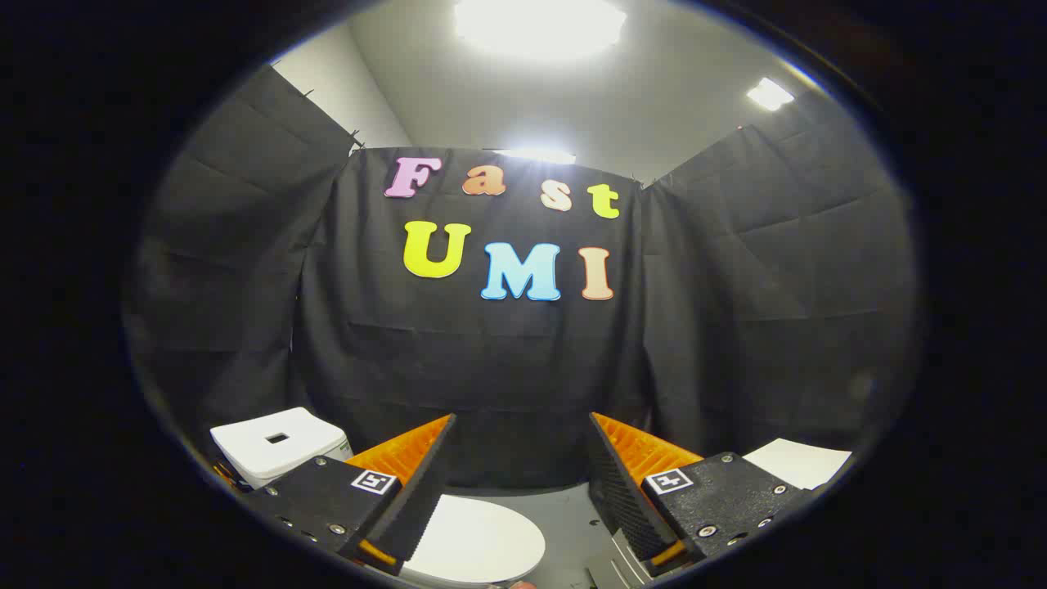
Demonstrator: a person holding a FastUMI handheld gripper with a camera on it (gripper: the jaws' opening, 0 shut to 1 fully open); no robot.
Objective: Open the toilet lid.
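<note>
The toilet's white oval lid (478,540) lies flat and closed low down, beneath and between my fingers, closer to the left one. Its white cistern (276,446) with a square hole in the top stands to the left, beyond the left finger. My gripper (521,429) is open, held above the lid with a wide gap between the fingers and nothing in it. Part of the lid is hidden by the left finger (413,466).
Black cloth walls close in the booth on all sides. A white sheet (797,462) lies to the right, beyond the right finger. Grey floor (572,532) shows beside the lid, with a small grey ribbed object (613,568) at the right finger's base.
</note>
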